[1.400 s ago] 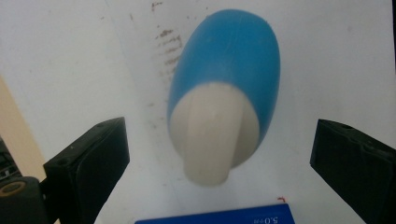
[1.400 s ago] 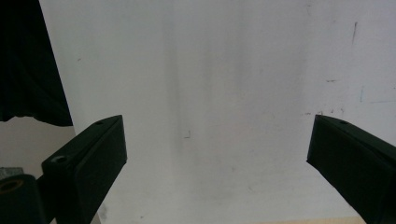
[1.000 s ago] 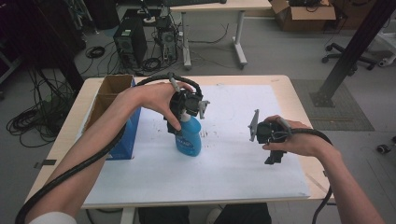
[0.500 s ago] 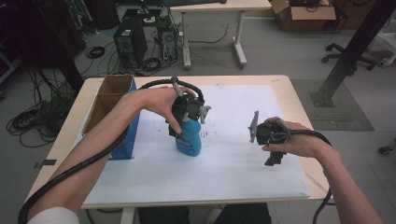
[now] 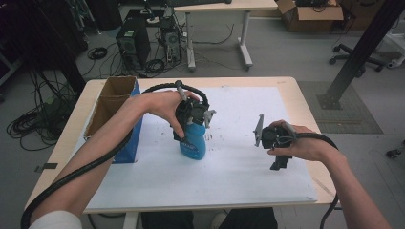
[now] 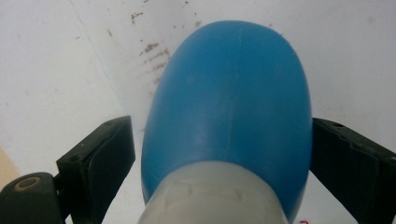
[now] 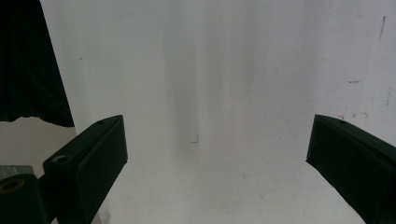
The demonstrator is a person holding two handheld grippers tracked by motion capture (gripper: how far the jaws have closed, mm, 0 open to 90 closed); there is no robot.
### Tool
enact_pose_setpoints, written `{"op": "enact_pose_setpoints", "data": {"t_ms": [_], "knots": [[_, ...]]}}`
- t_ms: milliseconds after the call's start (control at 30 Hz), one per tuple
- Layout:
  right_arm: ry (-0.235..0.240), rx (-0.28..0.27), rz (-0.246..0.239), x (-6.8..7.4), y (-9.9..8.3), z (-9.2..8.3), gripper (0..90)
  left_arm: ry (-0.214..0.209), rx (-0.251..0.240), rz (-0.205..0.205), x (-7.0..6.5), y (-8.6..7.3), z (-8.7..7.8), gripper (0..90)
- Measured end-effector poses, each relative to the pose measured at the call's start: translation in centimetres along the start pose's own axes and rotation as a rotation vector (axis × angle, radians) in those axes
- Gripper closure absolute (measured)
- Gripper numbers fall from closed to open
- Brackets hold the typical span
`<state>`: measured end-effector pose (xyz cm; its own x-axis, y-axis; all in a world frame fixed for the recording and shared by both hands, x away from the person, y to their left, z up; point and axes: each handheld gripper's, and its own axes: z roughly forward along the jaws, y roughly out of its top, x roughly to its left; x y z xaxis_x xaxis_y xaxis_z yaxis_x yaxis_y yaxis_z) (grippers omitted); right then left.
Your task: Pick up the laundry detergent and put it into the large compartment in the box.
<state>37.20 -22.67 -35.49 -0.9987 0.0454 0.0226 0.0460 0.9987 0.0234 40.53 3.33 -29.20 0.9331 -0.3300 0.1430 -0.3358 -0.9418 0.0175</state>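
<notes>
A blue plastic bottle (image 5: 193, 143) with a pale neck stands upright on the white sheet (image 5: 239, 167) at the table's middle. My left gripper (image 5: 191, 136) comes down over its top. In the left gripper view the bottle (image 6: 229, 102) sits between the two black pads. The jaws have just been closing: the right pad (image 6: 345, 163) is at the bottle's side and the left pad (image 6: 102, 158) stands a sliver off. My right gripper (image 5: 279, 164) is held over the sheet to the right, pointing down. In the right gripper view it (image 7: 215, 140) stands wide open with nothing in it.
An open cardboard box (image 5: 112, 109) with a blue side stands at the table's left edge, close to my left forearm. Dark specks mark the sheet around the bottle. Beyond the table are computer towers (image 5: 131, 45) and cables on the floor.
My left hand has sunk slightly over the bottle, which stays standing in the same spot. The right hand has not moved.
</notes>
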Motion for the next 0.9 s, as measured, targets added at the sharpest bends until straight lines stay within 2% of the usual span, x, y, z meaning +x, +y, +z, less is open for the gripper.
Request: {"op": "enact_pose_setpoints", "data": {"t_ms": [300, 900], "knots": [[-0.001, 0.002, 0.000, -0.05, 0.03, 0.10, 4.9, -0.004, 0.000, -0.006, -0.01, -0.27, -0.12, 15.2], [0.005, -0.003, -0.001, -0.03, 0.05, 0.17, 4.9, -0.021, 0.001, 0.013, -0.04, -0.26, -0.42, 22.8]]}}
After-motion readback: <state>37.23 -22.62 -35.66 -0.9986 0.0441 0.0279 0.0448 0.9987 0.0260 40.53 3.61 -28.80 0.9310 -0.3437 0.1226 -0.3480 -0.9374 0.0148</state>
